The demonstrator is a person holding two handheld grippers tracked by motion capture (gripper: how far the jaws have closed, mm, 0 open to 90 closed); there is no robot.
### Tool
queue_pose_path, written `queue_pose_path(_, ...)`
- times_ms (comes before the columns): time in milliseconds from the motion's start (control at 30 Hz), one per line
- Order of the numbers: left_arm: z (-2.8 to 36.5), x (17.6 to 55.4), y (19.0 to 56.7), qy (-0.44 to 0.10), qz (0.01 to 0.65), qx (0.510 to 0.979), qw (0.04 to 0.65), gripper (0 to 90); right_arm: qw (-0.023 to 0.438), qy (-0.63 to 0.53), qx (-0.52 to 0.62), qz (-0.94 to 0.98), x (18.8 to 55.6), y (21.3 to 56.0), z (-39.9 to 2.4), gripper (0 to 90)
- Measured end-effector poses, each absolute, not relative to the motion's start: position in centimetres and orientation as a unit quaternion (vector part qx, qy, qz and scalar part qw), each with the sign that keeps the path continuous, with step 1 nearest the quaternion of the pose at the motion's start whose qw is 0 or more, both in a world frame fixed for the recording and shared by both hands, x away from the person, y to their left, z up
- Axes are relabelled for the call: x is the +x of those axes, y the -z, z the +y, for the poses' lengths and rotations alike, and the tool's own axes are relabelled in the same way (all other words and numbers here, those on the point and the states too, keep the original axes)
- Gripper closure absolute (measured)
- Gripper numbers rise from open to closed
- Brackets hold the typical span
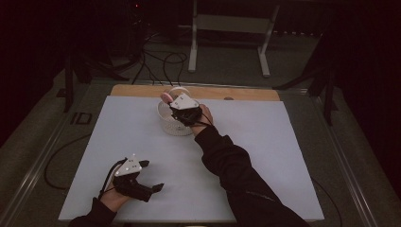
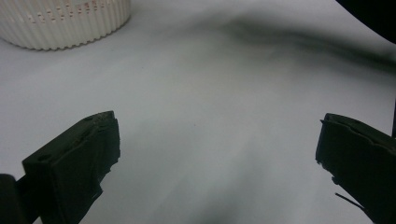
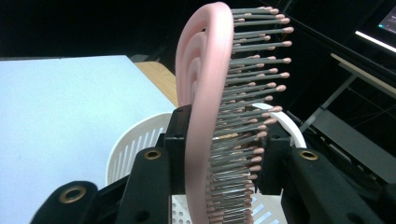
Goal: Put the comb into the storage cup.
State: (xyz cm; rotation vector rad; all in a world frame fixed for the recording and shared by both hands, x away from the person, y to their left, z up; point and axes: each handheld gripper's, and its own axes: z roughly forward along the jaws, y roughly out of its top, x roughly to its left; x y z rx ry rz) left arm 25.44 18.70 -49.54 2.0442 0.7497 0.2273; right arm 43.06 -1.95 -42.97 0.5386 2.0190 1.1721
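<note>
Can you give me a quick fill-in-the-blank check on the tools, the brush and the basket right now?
1. The right tool is shut on a pink ____.
2. It holds that brush above the white ____, at the far side of the white mat.
3. The left tool has its jaws ____, with nothing between them.
4. The hairbrush's bristles have ____ tips.

Missing words: hairbrush; basket; open; pink

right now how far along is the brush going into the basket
Done: the right gripper is shut on the pink brush and holds it above the white basket. In hand: bringing the brush over the basket's opening. Left: lower it in and let go. The left gripper sits open near the table's front edge, holding nothing.
</note>
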Motion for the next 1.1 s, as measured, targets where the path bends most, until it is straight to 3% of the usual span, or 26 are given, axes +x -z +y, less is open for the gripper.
queue_pose_path(1100, 18.6, 25.4, 49.5, -0.091, 0.301, 0.832, 0.457, 0.2, 0.36, -0.457, 0.169, 0.796, 39.9, 45.2, -0.1, 58.2)
